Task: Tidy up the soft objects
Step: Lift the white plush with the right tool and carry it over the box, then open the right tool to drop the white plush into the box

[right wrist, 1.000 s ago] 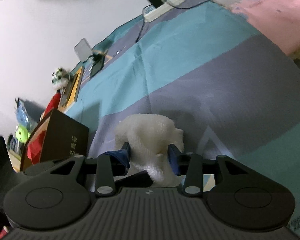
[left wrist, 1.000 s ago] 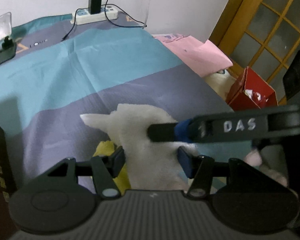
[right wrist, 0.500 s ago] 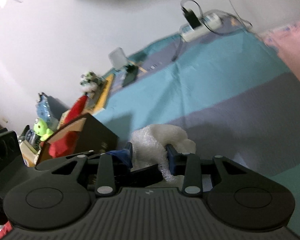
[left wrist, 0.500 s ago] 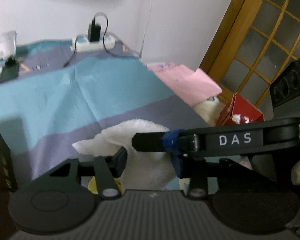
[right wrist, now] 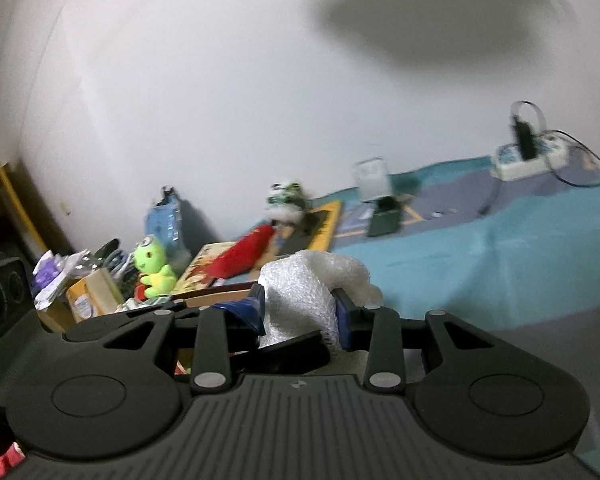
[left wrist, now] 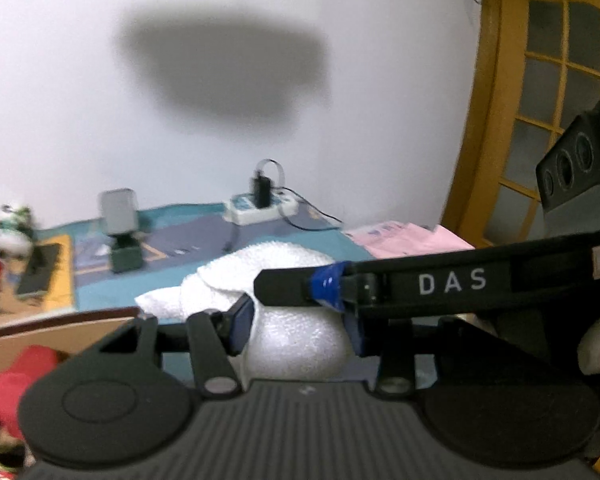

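Note:
A white soft bundle (left wrist: 260, 264) hangs above the bed, gripped from two sides. My left gripper (left wrist: 298, 326) is shut on its lower rounded part, both blue pads pressing in. In the left wrist view a finger of my right gripper (left wrist: 292, 288), lettered DAS, crosses in front of the bundle from the right. In the right wrist view my right gripper (right wrist: 298, 308) is shut on the same bundle (right wrist: 312, 272), which bulges above the pads. A dark finger (right wrist: 292, 354) of the left gripper shows just under it.
The teal and grey striped bed cover (right wrist: 500, 260) lies below. An open brown box (left wrist: 60, 320) with a red item (left wrist: 20, 380) sits at lower left. A green plush (right wrist: 152, 264), a red plush (right wrist: 244, 256), a power strip (left wrist: 256, 208), a small mirror stand (left wrist: 120, 232) and pink cloth (left wrist: 412, 240) lie around.
Both grippers rose off the bed with the white bundle and tilted up toward the wall. The left jaws narrowed on it. The yellow item under it has left view.

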`<state>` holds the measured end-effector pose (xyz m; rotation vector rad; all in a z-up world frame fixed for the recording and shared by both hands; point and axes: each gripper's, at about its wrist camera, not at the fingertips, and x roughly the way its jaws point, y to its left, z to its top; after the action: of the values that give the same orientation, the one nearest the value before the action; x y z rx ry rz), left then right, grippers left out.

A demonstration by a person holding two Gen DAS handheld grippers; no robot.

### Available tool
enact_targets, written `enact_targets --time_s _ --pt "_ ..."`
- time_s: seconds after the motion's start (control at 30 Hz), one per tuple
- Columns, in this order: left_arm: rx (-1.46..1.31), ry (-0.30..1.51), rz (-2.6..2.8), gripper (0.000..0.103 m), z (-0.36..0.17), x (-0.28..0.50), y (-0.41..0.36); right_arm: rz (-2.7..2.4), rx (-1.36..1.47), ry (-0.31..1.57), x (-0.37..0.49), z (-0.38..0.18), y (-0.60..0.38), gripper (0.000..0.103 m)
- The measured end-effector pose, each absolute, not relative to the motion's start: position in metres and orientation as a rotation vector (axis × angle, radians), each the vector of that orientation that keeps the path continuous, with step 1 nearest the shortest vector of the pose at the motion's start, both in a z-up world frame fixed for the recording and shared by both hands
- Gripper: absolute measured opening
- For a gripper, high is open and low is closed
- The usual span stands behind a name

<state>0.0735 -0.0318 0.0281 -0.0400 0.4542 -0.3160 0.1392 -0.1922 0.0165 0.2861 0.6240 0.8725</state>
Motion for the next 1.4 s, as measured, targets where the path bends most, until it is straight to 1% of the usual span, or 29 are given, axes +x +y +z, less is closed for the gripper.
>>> enact_targets --time_s 0.13,0.27,0.43,0.53,0.73,0.93,1.1,1.4 --pt "-0.031 0.447 -0.262 0.042 0.03 0.062 0.006 0.907 0.249 0.602 0.134 0.012 -0.153 0.019" --pt "-0.003 0.465 -0.222 0.044 0.022 0.064 0.038 0.895 0.178 0.566 0.131 -0.001 -0.114 0.019" --pt "0.032 0.523 -0.198 0.044 -0.001 0.084 0.071 0.851 0.164 0.589 0.141 -0.026 -0.083 0.019" --pt "0.061 0.574 -0.176 0.044 -0.016 0.099 0.085 0.809 0.133 0.595 0.141 -0.039 -0.071 0.021" --pt "0.039 0.674 -0.148 0.044 -0.039 0.108 0.117 0.769 0.089 0.618 0.128 -0.045 -0.059 0.021" --pt "0.002 0.727 -0.13 0.044 -0.048 0.102 0.137 0.737 0.101 0.635 0.114 -0.044 -0.059 0.021" --pt "0.001 0.764 -0.097 0.05 -0.044 0.095 0.137 0.708 0.127 0.684 0.107 -0.04 -0.064 0.021" --pt "-0.005 0.813 0.0 0.055 -0.032 0.078 0.129 0.731 0.137 0.731 0.096 -0.031 -0.073 0.021"
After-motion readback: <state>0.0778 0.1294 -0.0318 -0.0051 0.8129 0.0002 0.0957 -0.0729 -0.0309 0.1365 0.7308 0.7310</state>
